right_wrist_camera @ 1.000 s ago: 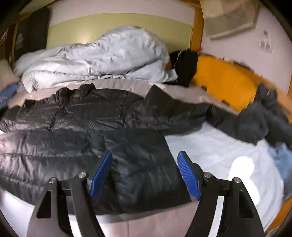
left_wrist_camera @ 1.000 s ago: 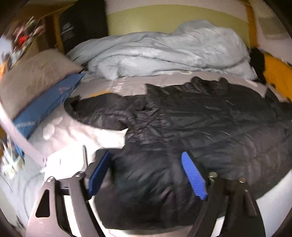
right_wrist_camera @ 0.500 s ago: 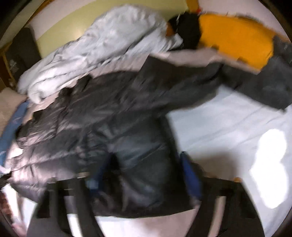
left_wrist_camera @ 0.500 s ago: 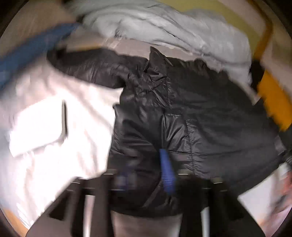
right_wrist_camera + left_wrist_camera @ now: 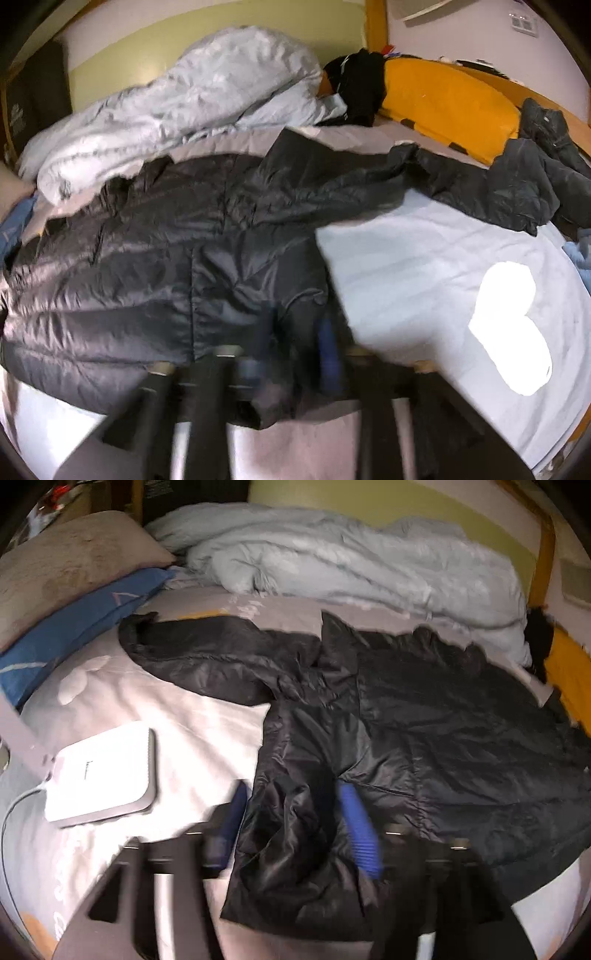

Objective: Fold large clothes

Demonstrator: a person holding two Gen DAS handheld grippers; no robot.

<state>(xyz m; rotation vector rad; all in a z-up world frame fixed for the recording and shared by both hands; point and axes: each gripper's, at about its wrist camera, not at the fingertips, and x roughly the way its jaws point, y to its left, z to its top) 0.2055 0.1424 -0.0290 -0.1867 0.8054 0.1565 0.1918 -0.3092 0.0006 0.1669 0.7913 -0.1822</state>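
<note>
A large black puffer jacket (image 5: 443, 731) lies spread on the bed, sleeves out to both sides; it also shows in the right wrist view (image 5: 166, 240). My left gripper (image 5: 295, 812) has its blue pads closed around a raised bunch of the jacket's hem at its left corner. My right gripper (image 5: 295, 332) has its pads pinched on the hem at the jacket's right corner, lifting a fold. Both views are blurred near the fingers.
A white flat box (image 5: 103, 771) with a cable lies on the sheet left of the jacket. A pale blue duvet (image 5: 332, 561) is heaped at the back, pillows (image 5: 74, 602) at left. A yellow cushion (image 5: 443, 99) and dark clothes (image 5: 535, 177) lie at right.
Both grippers went from open above the hem to closed on it. The hem corners are now bunched and lifted between the pads.
</note>
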